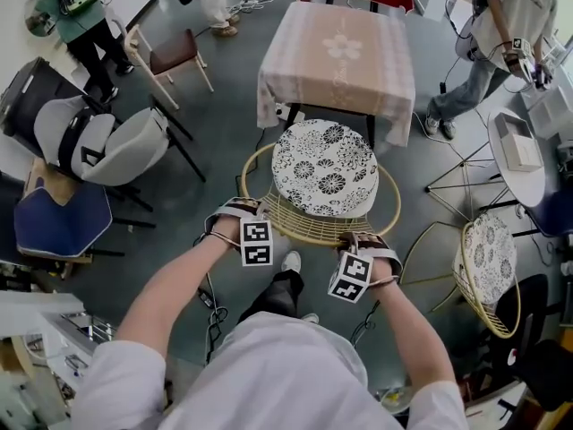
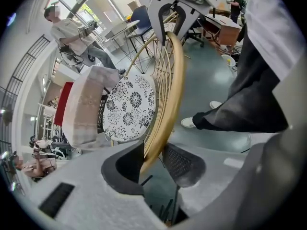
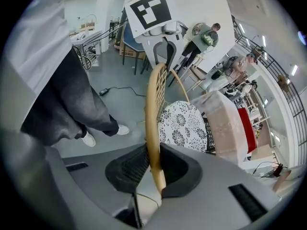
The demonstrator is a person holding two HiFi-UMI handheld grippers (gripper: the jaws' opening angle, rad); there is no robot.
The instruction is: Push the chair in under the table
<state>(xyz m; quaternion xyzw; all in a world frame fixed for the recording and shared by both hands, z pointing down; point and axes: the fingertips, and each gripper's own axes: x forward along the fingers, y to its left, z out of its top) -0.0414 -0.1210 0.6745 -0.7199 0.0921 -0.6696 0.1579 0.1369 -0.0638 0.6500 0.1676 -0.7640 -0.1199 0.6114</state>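
The table (image 1: 336,52) lies straight beyond the chair (image 1: 324,168)
the right tool (image 3: 153,162) pinches its back rim (image 3: 152,104), the left tool (image 2: 156,157) straddles it loosely

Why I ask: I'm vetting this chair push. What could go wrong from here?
The left gripper sits loose around the back rim of the wicker chair while the right gripper clamps it, so the push may skew. The floral cushion could snag the low-hanging tablecloth.
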